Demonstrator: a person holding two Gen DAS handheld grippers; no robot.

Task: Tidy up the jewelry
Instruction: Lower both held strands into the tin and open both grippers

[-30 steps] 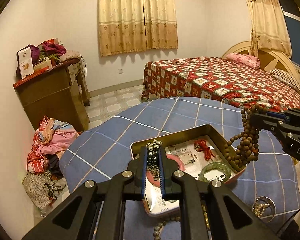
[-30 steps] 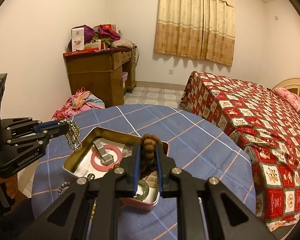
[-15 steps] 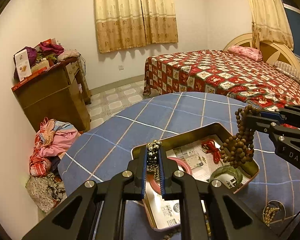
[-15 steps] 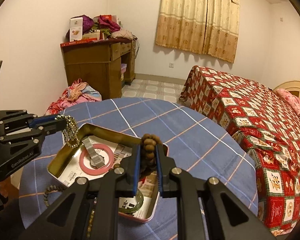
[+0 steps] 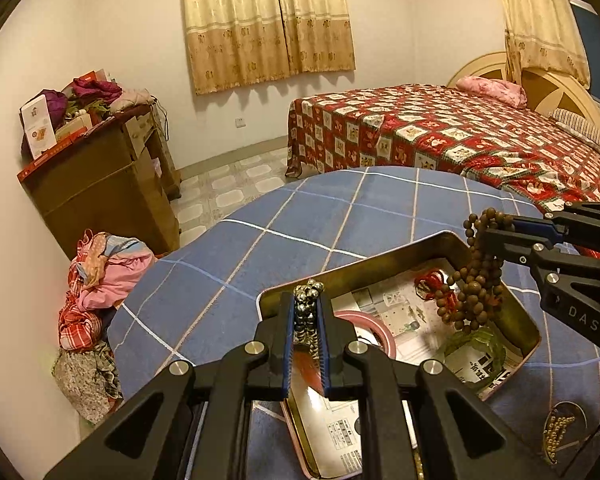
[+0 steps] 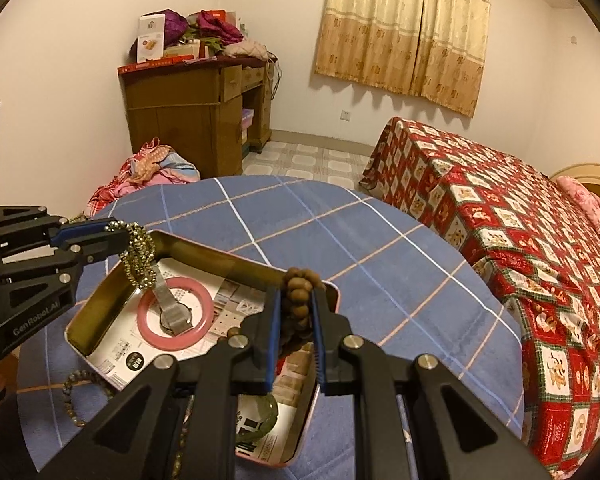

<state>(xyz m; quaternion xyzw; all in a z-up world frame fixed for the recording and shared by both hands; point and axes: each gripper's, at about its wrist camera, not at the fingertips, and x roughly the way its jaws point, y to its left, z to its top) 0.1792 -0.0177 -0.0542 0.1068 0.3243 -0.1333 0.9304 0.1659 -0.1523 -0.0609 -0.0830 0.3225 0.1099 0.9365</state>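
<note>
The left gripper (image 5: 307, 312) is pinching a metal bead chain (image 6: 139, 256) over the tin (image 6: 220, 258). The right gripper (image 6: 296, 312) is clamping a wooden bead necklace (image 5: 474, 284) above it.

My left gripper (image 5: 307, 312) is clamped tight on a metal bead chain (image 6: 138, 254), raised over the near-left corner of the tin (image 6: 220, 258), fingers level. My right gripper (image 6: 296, 304) is pinched on a wooden bead strand (image 5: 474, 284), hanging it above the tin's far-right end. Both point inward across the tin, well apart from each other, neither touching it.
</note>
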